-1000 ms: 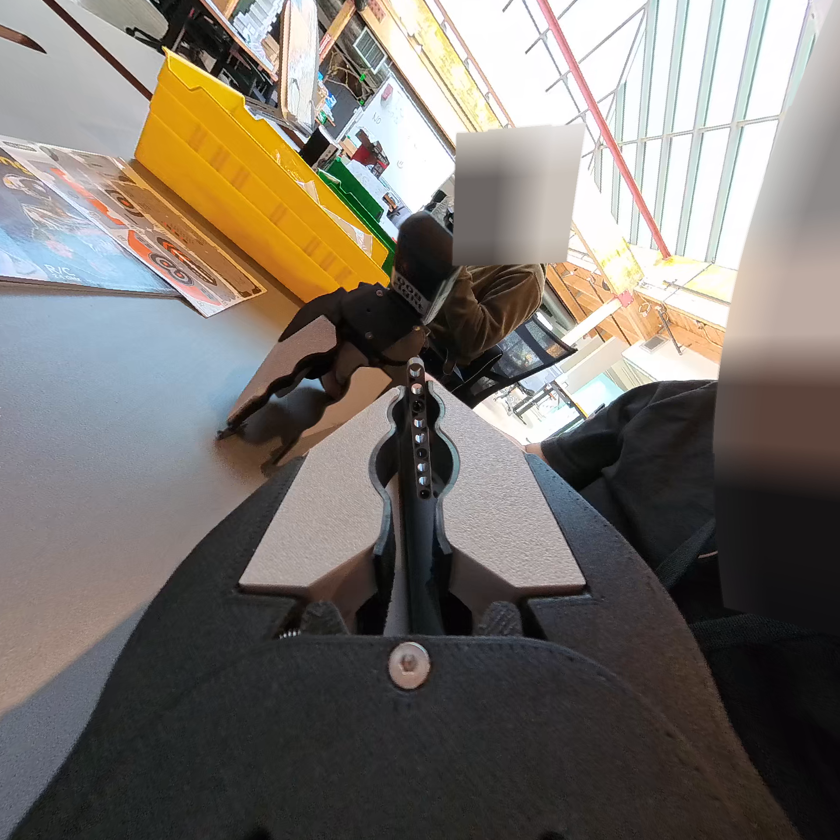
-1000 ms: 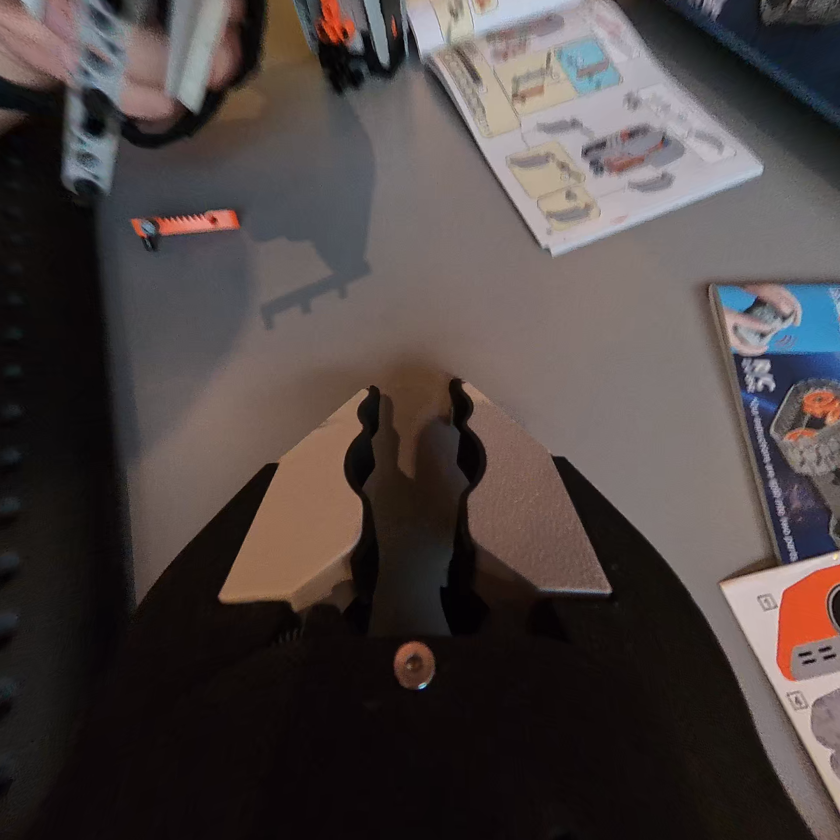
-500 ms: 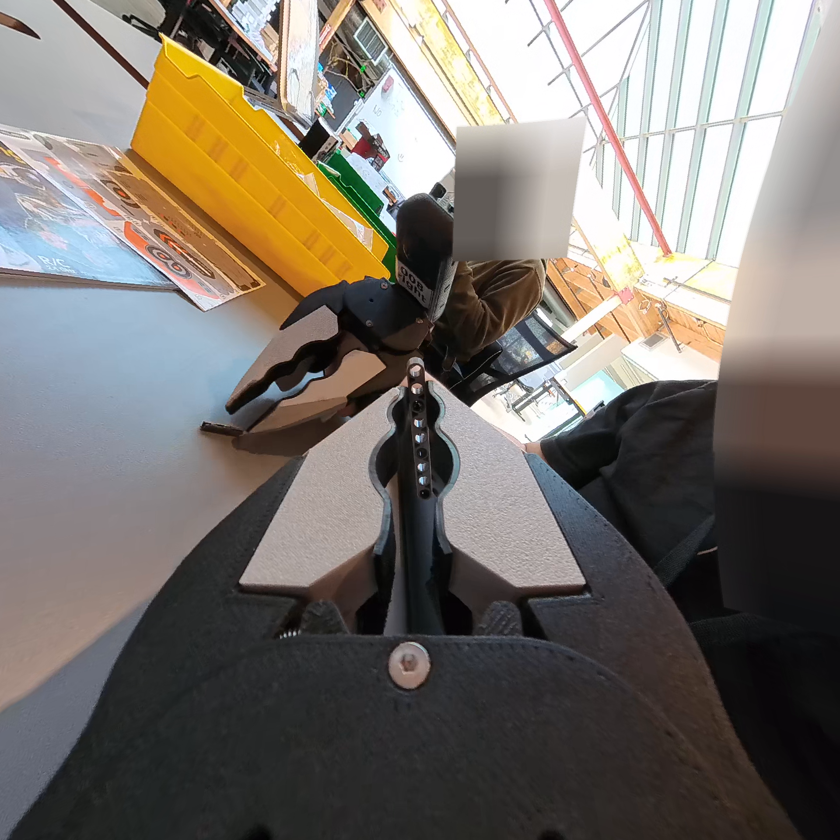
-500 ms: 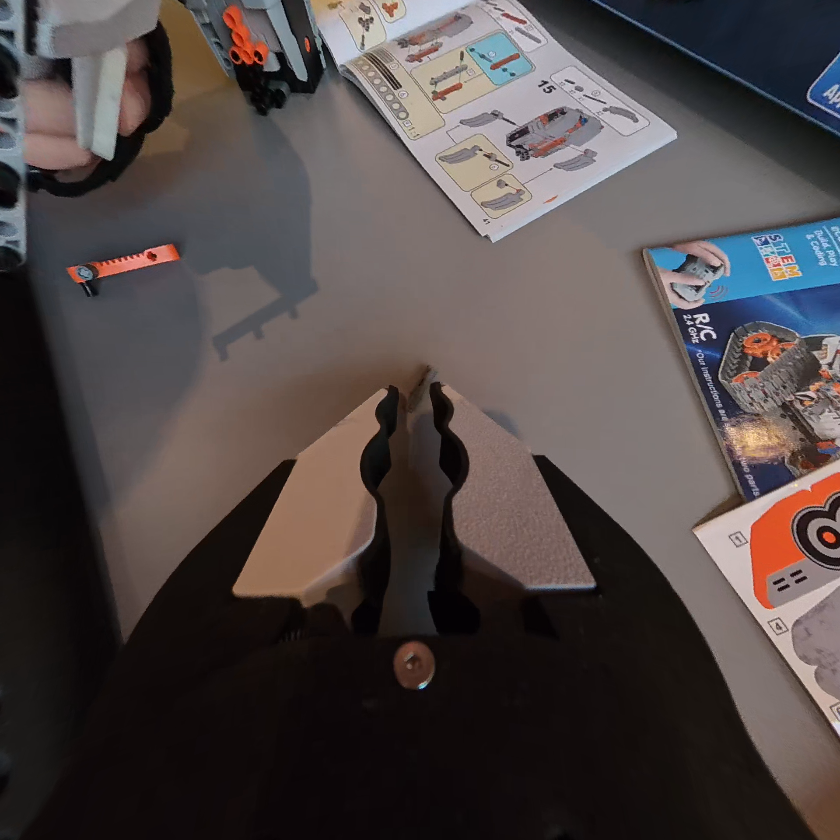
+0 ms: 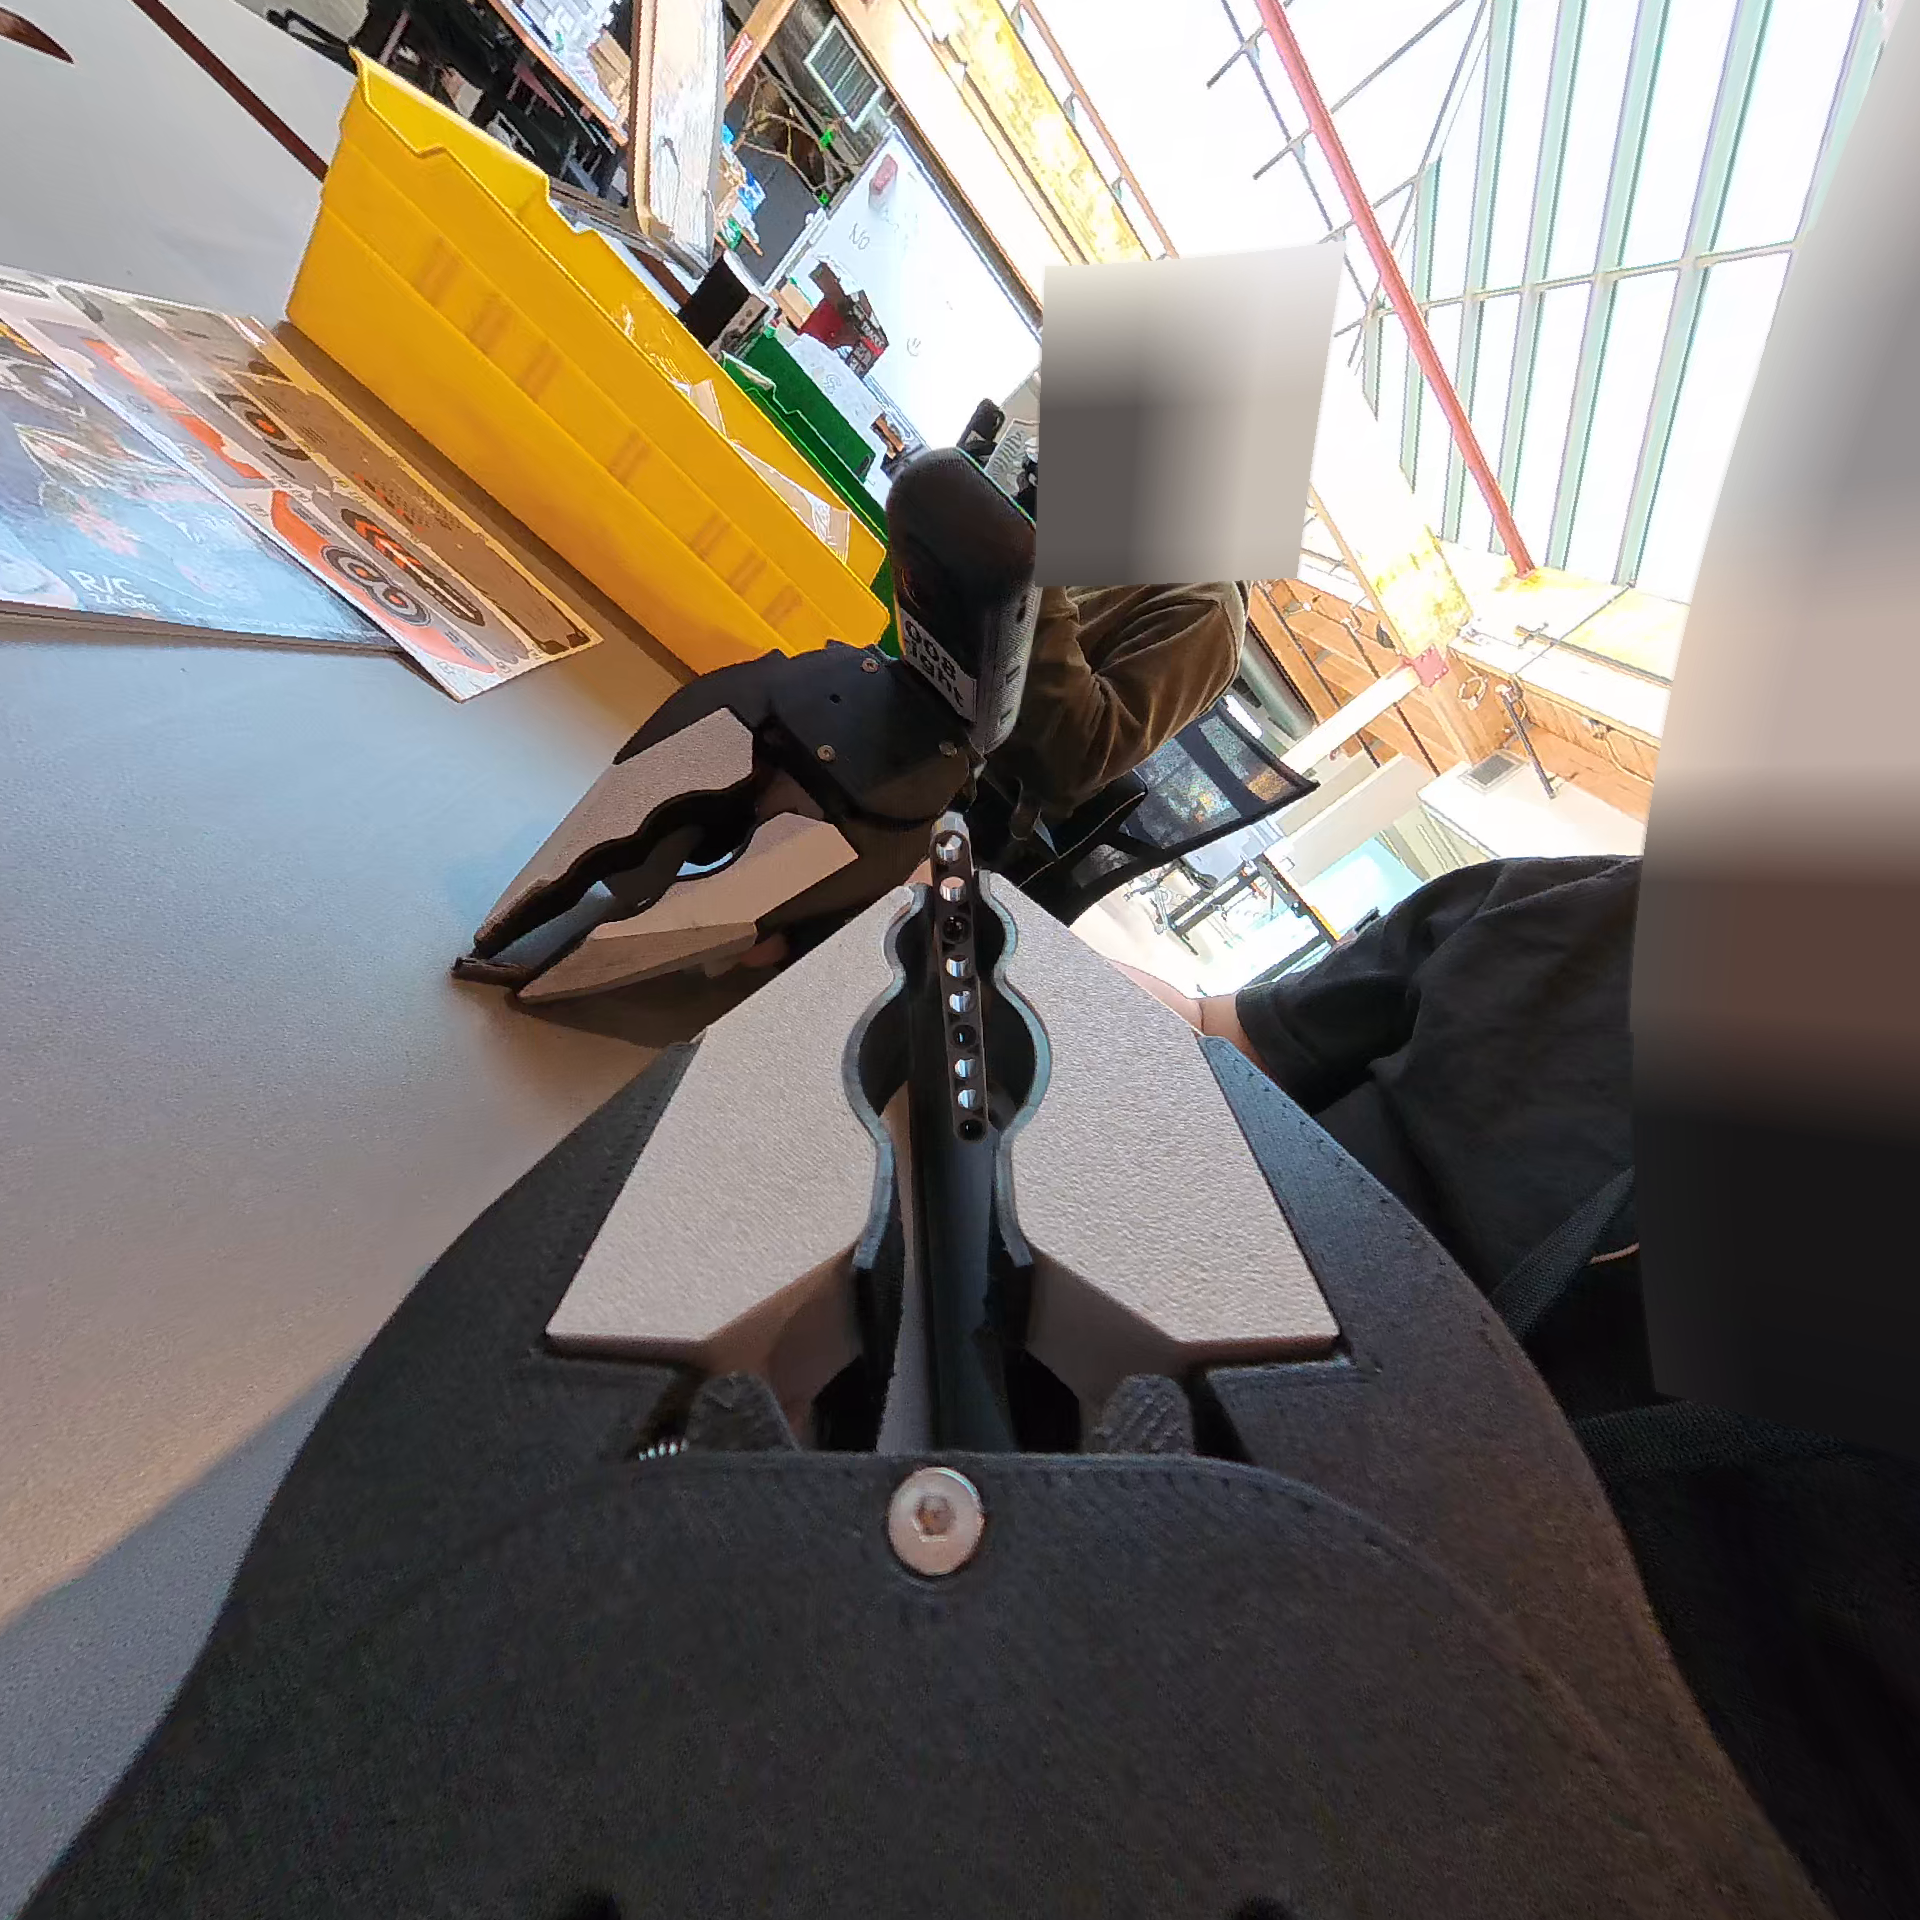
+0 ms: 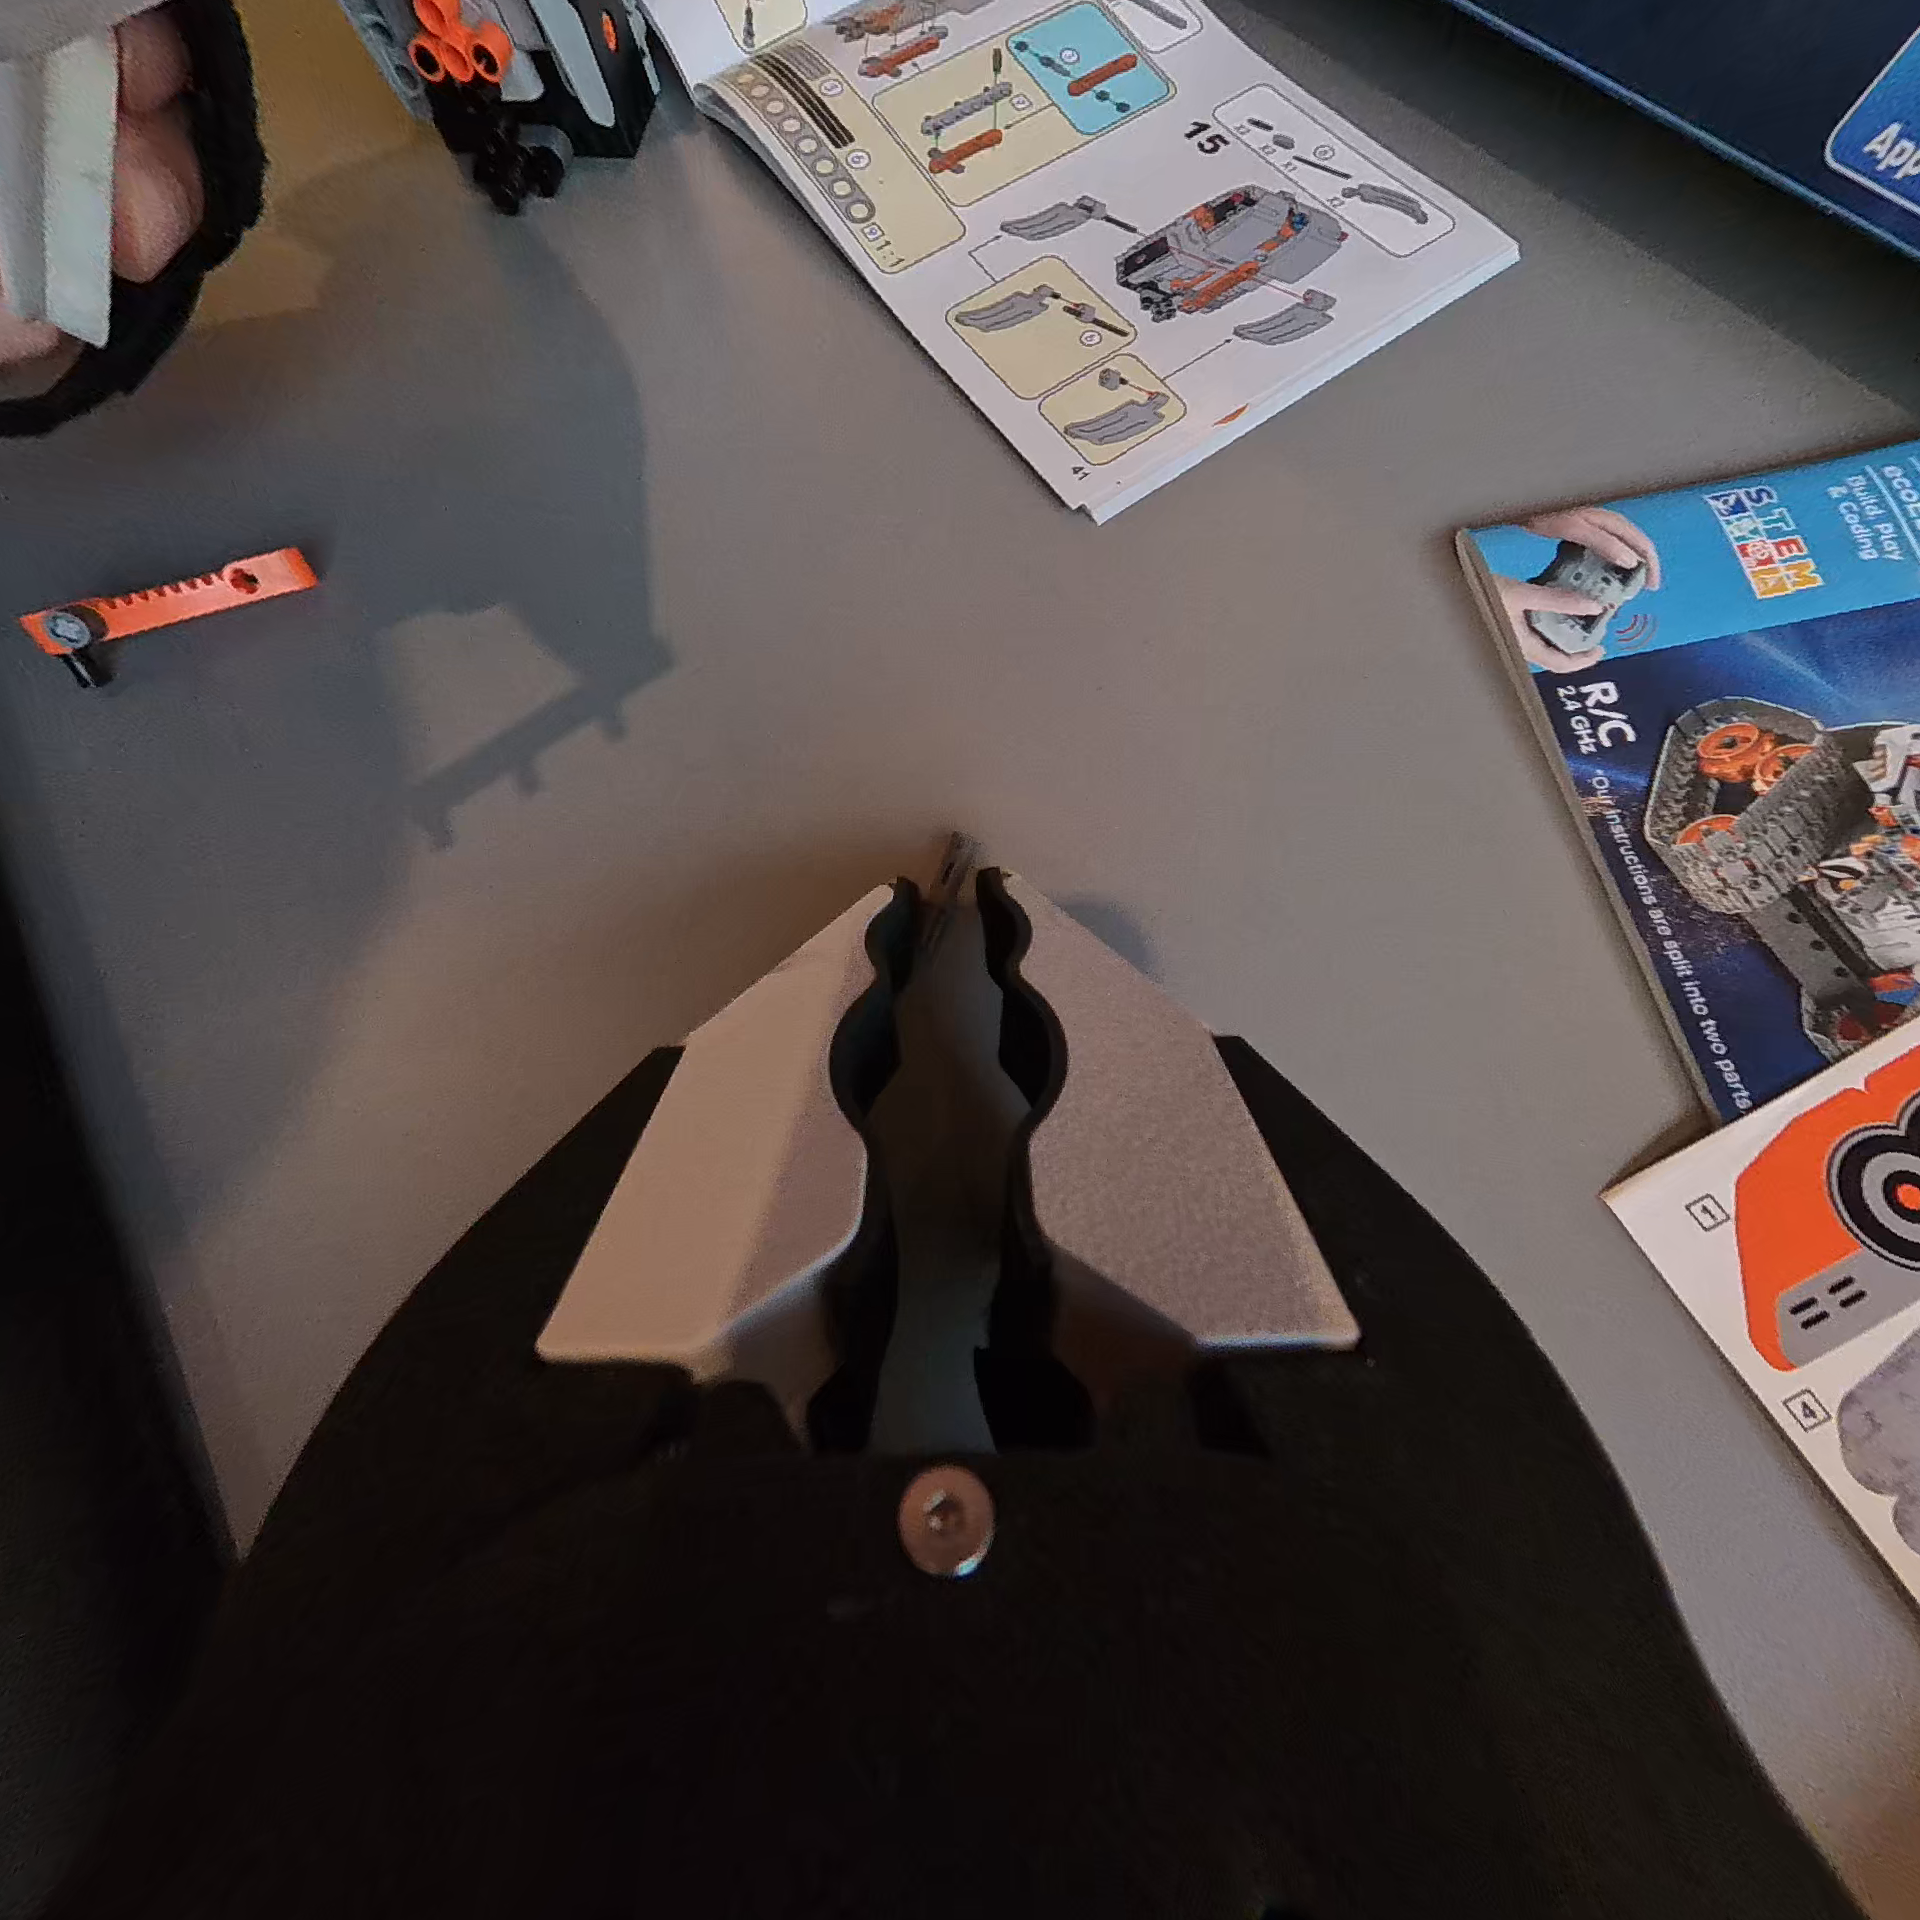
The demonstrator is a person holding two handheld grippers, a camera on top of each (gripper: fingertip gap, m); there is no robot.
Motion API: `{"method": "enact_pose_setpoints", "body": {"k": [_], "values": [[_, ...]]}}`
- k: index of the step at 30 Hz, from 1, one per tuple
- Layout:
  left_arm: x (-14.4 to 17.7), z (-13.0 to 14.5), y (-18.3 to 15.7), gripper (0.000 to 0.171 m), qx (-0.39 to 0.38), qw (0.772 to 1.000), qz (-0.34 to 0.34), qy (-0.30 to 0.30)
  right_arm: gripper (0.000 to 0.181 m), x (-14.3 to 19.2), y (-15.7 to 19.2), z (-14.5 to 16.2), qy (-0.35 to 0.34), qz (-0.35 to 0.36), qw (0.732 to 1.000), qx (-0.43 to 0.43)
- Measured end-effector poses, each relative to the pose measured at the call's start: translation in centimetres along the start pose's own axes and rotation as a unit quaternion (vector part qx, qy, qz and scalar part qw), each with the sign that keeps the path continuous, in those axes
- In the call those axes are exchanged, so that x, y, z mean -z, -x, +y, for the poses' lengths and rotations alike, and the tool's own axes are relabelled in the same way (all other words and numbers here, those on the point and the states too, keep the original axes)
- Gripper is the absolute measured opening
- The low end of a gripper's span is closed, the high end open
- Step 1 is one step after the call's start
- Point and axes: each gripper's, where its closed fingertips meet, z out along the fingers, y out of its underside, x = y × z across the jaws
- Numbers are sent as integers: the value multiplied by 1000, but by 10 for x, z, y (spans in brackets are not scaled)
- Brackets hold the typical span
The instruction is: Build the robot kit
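Note:
My left gripper (image 5: 951, 894) is shut on a dark beam with a row of holes (image 5: 958, 997), held upright off the grey table (image 5: 208, 1039). My right gripper (image 6: 948, 894) rests tip-down on the table. Its jaws are closed on a small thin grey piece (image 6: 954, 860) that pokes out past the tips. The right gripper also shows in the left wrist view (image 5: 497, 975), low on the table just ahead of the left one. An orange toothed bar with a pin (image 6: 166, 608) lies on the table to the left.
An open instruction booklet (image 6: 1091, 229) and a partly built grey and orange model (image 6: 520, 73) lie ahead. A blue booklet (image 6: 1714, 779) and a sticker sheet (image 6: 1818, 1299) lie to the right. A yellow bin (image 5: 540, 343) stands at the far edge. A seated person (image 5: 1132, 665) is behind. The left gripper's tips are roughly 15 cm from the right gripper's.
My right gripper came down to the table and its jaws narrowed from open to closed around the small grey piece. My left gripper kept still with the beam.

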Motion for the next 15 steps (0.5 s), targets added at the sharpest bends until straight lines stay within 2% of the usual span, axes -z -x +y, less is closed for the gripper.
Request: {"method": "enact_pose_setpoints", "body": {"k": [5,6,9,12,15], "values": [[1,-1,0,4,1,1000,0,-1,13,1,0,1,3,13,1000,-2],[1,0,1,4,2,1000,0,-1,7,0,3,2,5,6,1000,2],[0,0,0,4,4,1000,2,1,5,0,6,2,12,2,1000,1],[1,1,2,4,3,1000,-2,3,3,1,8,0,18,13,999,49],[3,0,9,5,14,1000,-16,-2,3,9,17,-21,-29,23,994,100]]}}
